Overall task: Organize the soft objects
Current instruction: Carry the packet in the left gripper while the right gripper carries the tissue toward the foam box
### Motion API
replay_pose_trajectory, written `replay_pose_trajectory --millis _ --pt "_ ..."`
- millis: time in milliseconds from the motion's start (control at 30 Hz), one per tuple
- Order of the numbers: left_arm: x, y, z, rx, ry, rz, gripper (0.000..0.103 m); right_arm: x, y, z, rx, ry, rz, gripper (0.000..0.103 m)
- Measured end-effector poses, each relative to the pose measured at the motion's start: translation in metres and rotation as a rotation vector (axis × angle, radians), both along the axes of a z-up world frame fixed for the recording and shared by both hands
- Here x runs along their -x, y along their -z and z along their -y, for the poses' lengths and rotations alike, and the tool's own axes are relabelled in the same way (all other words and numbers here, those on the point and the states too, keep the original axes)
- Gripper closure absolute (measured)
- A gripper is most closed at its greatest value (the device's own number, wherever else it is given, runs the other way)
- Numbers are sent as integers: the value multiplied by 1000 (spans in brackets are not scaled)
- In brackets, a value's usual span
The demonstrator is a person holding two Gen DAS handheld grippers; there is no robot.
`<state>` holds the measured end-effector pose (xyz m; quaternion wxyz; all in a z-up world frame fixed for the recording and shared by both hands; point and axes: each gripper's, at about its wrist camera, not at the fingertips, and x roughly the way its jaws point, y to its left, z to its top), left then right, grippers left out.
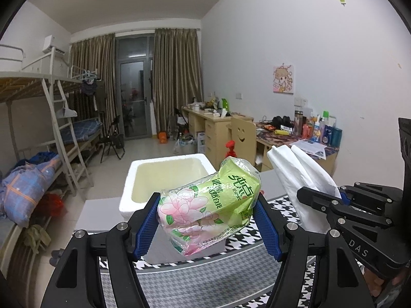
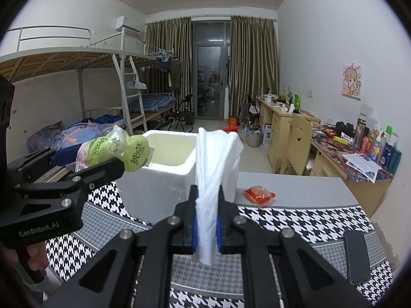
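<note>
The tissue pack (image 1: pixel 209 205), green and pink with Chinese lettering, is clamped in the left tool (image 1: pixel 206 227) above the worktop (image 2: pixel 295 218), near the empty foam box (image 1: pixel 164 177). The right tool (image 2: pixel 206 227) pinches a folded white cloth (image 2: pixel 213 169). Nothing is boxed yet; a red packet (image 2: pixel 259 195) remains out. The tools read "GenRobot.AI" and "DAS".

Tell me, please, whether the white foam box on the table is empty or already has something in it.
Empty, as far as visible: the foam box shows only bare walls and floor in the left wrist view. Its near bottom is hidden.
</note>
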<state>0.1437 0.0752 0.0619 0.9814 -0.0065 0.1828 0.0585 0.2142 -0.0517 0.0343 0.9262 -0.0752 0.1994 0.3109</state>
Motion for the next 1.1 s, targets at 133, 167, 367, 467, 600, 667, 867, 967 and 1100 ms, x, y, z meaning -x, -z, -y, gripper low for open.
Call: replay_pose_trajectory --millis 133,167,367,467,600,667,867,967,1100 --pt "-5 -4 -6 -3 -14 2 32 -4 -4 -6 -1 -9 0 89" --pt "-7 -5 -7 -2 -17 2 32 -5 -5 -8 -1 -9 -1 89" --pt "-15 -11 -14 3 -29 7 32 -11 -11 -18 -5 -27 -12 89" --pt "-17 -12 -18 3 -36 7 32 -13 -13 -23 -1 -31 -10 89" --pt "-22 -17 -22 0 -47 11 32 -16 -17 -28 0 -34 -3 89" --pt "-24 -18 -25 -1 -57 11 32 -19 -18 -29 1 -34 -2 89" --pt "-32 -21 -30 0 -73 13 32 -27 -20 -35 -3 -32 -14 89" --pt "-36 -22 -32 -4 -83 16 32 -30 -21 -39 1 -37 -13 89" --pt "-41 -24 -36 0 -101 16 32 -31 -22 -41 -3 -42 -15 89"
